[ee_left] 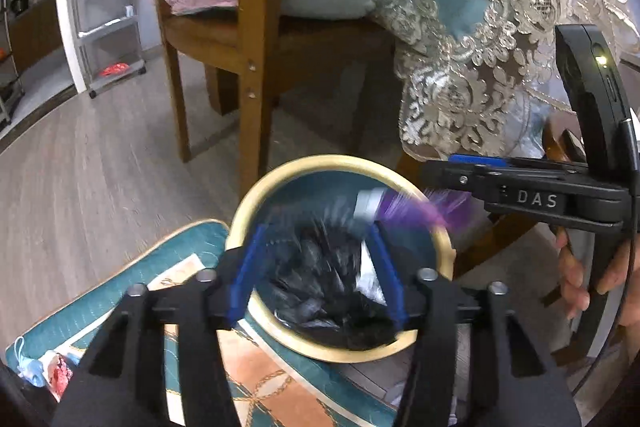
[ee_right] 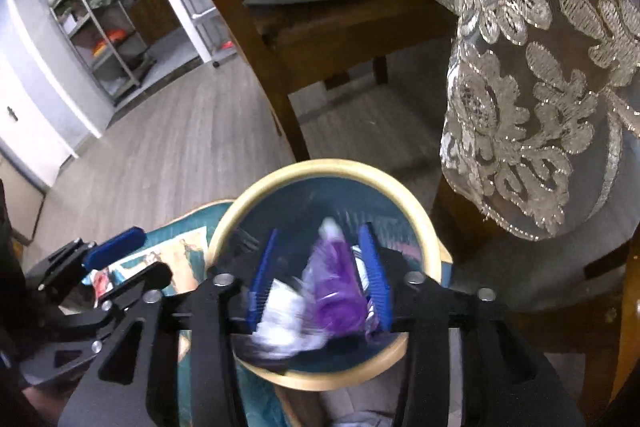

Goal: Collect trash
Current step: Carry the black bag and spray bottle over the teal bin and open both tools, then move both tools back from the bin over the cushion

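Observation:
A round teal trash bin with a tan rim (ee_left: pixel 256 195) (ee_right: pixel 224 223) stands on the floor beside a chair; a black bag and white scraps lie inside it. My left gripper (ee_left: pixel 316 235) is open and empty over the bin's mouth. My right gripper (ee_right: pixel 320 239) is open over the bin. A purple and white wrapper (ee_right: pixel 332 291), blurred by motion, is between its blue fingers (ee_right: pixel 374 275), seemingly loose. The same wrapper (ee_left: pixel 400 211) shows blurred at the bin's far rim in the left wrist view, under my right gripper (ee_left: pixel 472 163).
A wooden chair (ee_left: pixel 252 27) (ee_right: pixel 320 27) with a pale blue cushion stands just behind the bin. A lace-trimmed blue tablecloth (ee_left: pixel 460 67) (ee_right: pixel 540 107) hangs at the right. A teal patterned mat (ee_left: pixel 120 291) lies under the bin. Shelving (ee_left: pixel 108 7) stands far left.

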### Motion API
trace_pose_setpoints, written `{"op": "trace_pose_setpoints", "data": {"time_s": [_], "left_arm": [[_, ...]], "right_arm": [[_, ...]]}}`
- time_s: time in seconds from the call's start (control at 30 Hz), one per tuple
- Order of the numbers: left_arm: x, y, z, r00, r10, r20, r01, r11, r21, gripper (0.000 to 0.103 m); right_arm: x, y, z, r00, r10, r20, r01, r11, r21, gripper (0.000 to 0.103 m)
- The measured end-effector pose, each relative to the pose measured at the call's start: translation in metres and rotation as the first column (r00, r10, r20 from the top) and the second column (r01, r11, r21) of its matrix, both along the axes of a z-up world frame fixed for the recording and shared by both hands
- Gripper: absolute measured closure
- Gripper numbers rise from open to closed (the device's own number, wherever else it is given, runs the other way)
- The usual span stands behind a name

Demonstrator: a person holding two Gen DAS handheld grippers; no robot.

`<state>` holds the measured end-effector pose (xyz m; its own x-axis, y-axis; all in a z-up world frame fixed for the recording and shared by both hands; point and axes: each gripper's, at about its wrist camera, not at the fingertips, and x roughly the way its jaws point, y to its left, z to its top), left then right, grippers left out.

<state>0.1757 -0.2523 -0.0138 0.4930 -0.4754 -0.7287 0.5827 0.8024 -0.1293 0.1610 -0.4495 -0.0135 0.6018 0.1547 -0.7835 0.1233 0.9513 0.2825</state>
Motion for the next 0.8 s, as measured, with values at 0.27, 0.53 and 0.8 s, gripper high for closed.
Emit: {"op": "trace_pose_setpoints", "data": {"time_s": [0.27,0.53,0.8], "left_arm": [[-0.018,0.036,0.017,0.998,0.024,0.051,-0.026,0.999,0.038,0.021],[-0.043,0.108,0.058,0.988,0.094,0.124,-0.100,0.994,0.050,0.012],[-0.060,0.204,0.091,0.956,0.221,0.192,-0.238,0.969,0.071,0.009]], "right_arm": [[0.004,0.014,0.008,1.000,0.015,0.022,-0.015,1.000,0.009,0.030],[0.007,0.065,0.027,0.992,0.110,0.066,-0.108,0.994,-0.031,0.020],[0.010,0.125,0.039,0.979,0.186,0.083,-0.180,0.981,-0.073,0.015]]}}
